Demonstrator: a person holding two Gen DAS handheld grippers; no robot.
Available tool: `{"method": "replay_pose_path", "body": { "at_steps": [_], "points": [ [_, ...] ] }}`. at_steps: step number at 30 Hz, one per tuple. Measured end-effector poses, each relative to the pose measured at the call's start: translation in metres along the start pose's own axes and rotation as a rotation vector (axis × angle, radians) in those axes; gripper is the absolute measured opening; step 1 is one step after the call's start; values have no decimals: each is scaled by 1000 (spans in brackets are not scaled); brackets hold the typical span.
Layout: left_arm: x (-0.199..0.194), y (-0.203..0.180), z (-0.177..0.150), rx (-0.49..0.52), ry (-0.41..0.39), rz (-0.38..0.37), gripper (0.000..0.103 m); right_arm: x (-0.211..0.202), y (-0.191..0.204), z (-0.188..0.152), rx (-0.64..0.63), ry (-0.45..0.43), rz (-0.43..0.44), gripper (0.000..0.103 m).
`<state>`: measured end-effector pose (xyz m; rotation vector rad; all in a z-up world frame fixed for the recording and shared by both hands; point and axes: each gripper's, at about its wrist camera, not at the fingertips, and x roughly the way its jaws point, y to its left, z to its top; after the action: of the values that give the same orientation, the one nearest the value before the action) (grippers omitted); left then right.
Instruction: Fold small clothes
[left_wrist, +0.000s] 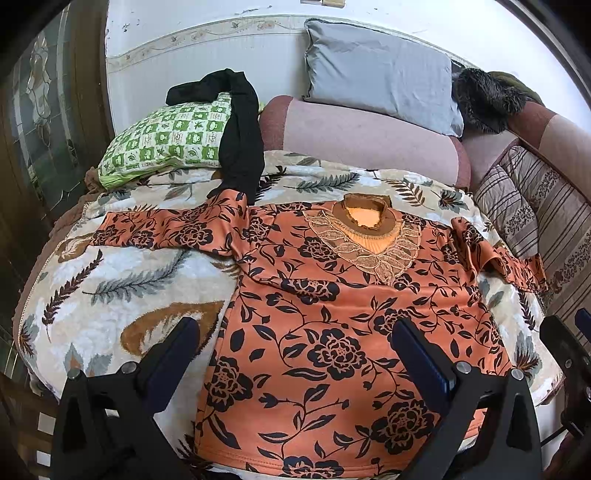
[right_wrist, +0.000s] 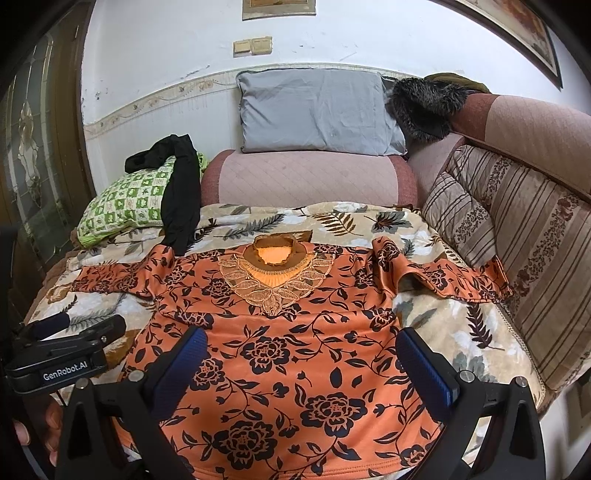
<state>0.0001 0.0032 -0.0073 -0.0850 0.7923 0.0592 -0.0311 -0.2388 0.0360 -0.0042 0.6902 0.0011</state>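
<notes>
A: Where did the tongs stand?
B: Both hovered over the hem, the left gripper and the right gripper spread wide, holding nothing.
A: And the orange top?
B: It lay flat on the blanket, long axis running away toward the collar, sleeves out sideways.

floral tops: 1 | pillows: 3 | black garments: 1 | blankets: 1 | tongs: 2
</notes>
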Motion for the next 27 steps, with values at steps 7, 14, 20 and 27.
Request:
{"method": "replay_pose_path", "body": {
  "at_steps": [7, 14, 20, 27],
  "points": [
    [0, 0, 0, 1, 1, 0, 103, 1, 1, 0, -3, -2, -1, 103],
    [1, -1, 0, 4, 2, 3, 103, 6, 1, 4, -5, 2, -2, 103],
    [2, -1, 1, 6, 6, 2, 103, 11, -1, 5, 0, 8, 2, 103],
    [18, 1, 0, 19, 34, -9, 103, 20, -9, 5, 27, 25, 39, 103]
  ]
}}
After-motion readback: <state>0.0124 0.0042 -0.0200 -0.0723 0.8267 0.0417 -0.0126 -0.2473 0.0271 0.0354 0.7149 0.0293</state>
